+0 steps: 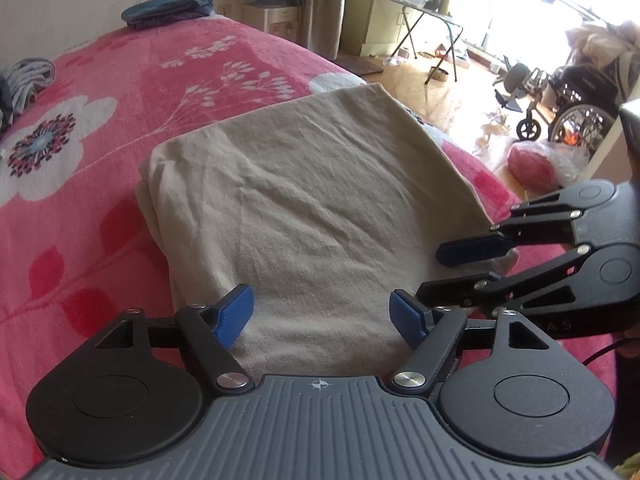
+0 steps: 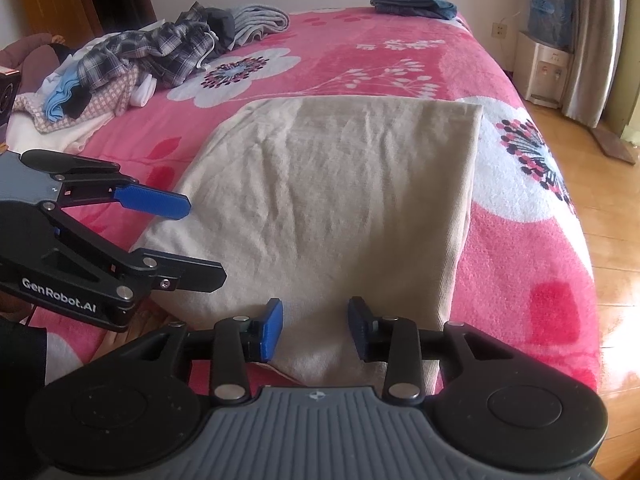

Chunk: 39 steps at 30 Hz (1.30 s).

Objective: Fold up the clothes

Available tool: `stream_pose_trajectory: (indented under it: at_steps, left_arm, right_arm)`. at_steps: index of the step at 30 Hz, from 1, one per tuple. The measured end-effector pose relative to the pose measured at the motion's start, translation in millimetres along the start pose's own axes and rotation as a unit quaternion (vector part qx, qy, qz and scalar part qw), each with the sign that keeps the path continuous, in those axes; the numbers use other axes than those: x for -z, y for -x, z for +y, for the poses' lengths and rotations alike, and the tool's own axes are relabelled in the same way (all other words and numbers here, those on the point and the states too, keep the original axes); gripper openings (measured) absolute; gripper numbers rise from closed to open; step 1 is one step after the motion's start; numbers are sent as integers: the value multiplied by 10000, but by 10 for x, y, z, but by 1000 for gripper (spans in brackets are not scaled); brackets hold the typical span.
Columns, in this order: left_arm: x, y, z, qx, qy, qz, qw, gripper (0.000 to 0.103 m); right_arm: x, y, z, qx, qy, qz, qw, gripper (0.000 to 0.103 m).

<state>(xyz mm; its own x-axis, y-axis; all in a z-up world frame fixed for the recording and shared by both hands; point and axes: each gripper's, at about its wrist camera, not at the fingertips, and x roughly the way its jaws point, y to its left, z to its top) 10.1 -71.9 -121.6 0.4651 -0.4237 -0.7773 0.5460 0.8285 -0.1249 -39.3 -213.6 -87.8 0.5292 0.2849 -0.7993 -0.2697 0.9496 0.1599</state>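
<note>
Lying flat on the bed (image 2: 520,208), the folded beige garment (image 1: 312,200) spreads out directly ahead of both grippers, its near edge reaching under their fingertips. The left gripper (image 1: 322,316) hovers over the garment's near edge with its jaws spread wide, nothing pinched between the blue pads (image 1: 236,314). The right gripper (image 2: 316,330) sits at the near right corner of the cloth with its jaws parted more narrowly; the fabric lies below the pads and is not clamped. Each gripper shows in the other's view, coming in from the side beside the garment's edge.

The garment is a soft, finely ribbed knit, roughly rectangular, with shallow wrinkles across its top layer and a thicker fold along its left side. The bed cover is a fuzzy pink plush with large white flowers. A heap of unfolded clothes (image 2: 132,68), plaid and checked among them, lies at the far left, and a folded dark blue stack (image 2: 412,3) sits at the far edge.
</note>
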Motion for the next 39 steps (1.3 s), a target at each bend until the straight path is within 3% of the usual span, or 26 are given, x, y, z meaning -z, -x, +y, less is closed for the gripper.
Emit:
stream_pose_trajectory:
  at_steps: [2,4,6,7,14,22,30,39]
  left_arm:
    - [-32,54,11,-77,73,-89,9999,76]
    - [-73,138,12,-266,75,-268,9993,83]
    - [-128,214,39,-460,121,-420,9980,97]
    - [-155,237,60,-534,175,-457,9974,98]
    - [-276,101,181,-1065,651,-43,9922,100]
    - [-299,-7,110,-1264,546,376,9898,102]
    - [-279,-91,123,-1356,559,704,9867,102]
    - [-251,-134,99,-1453,486,872,9843,102]
  right_arm:
    - [-12,17,4,12,-28,-23,10000,39]
    - [-26,43,10,34,-48,-73,10000,39]
    - [-54,110,26,109,-23,-257,9996,39]
    - [-74,137,28,148,-2,-322,9994,39]
    - [-265,142,-48,387,-28,-461,9982,40]
    - [-523,27,-97,657,58,-632,9958,41]
    - [-479,-200,-140,840,244,-322,9956,41]
    - [-759,-148,-282,772,127,-737,9942,41]
